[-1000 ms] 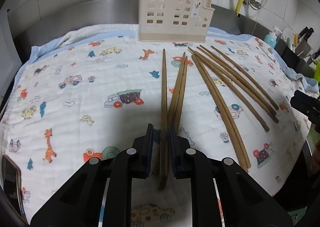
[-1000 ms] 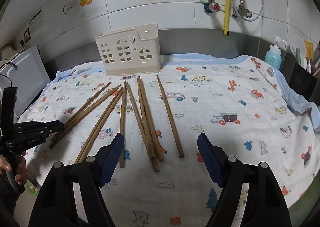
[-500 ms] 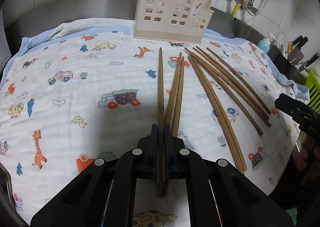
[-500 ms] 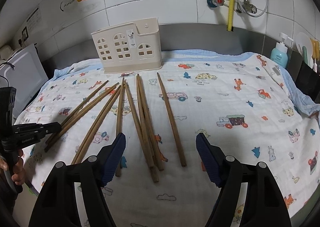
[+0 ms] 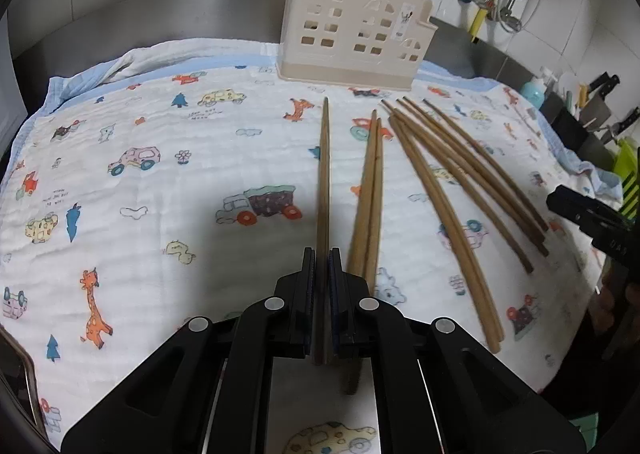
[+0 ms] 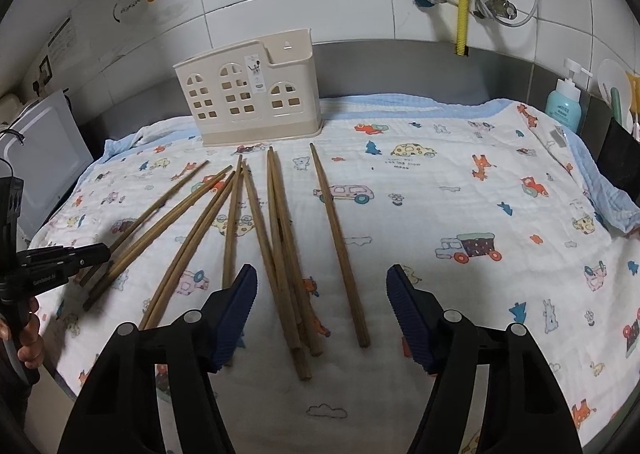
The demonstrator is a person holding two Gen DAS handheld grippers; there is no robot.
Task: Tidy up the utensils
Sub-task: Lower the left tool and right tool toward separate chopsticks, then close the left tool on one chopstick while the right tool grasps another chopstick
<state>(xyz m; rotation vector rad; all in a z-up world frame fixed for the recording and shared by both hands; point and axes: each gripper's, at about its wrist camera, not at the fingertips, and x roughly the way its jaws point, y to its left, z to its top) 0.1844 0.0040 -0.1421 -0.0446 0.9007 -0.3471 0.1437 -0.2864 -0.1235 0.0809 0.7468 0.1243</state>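
Left wrist view: your left gripper (image 5: 322, 274) is closed tight on a single wooden chopstick (image 5: 323, 182), pads pressed on its thick end; the shaft runs straight ahead, its tip pointing toward the beige utensil holder (image 5: 352, 26). The holder stands upright at the far edge of the printed cloth (image 5: 160, 174) covering the table, against the steel backsplash. Just to the right of the held stick lie a pair of chopsticks (image 5: 370, 198), side by side and touching. Further right, a fanned group of chopsticks (image 5: 460, 190) is spread on the cloth, tips converging near the holder's base. At the right edge of this view the black tip of your right gripper (image 5: 592, 214) shows above the cloth's edge; its opening cannot be read here. Right wrist view: the right gripper (image 6: 322, 314) hangs over the near ends of the loose chopsticks, jaws wide apart and closing, pads pressing on nothing. Between the jaws lie three overlapping sticks (image 6: 284, 254) and one lone stick (image 6: 340, 250) to their right, apart from them. Four more sticks (image 6: 180, 222) fan out to the left. The utensil holder (image 6: 256, 94) stands at the back of the cloth (image 6: 480, 194). At the far left your left gripper (image 6: 80, 254) is seen side-on, with a hand (image 6: 28, 334) on its handle below.
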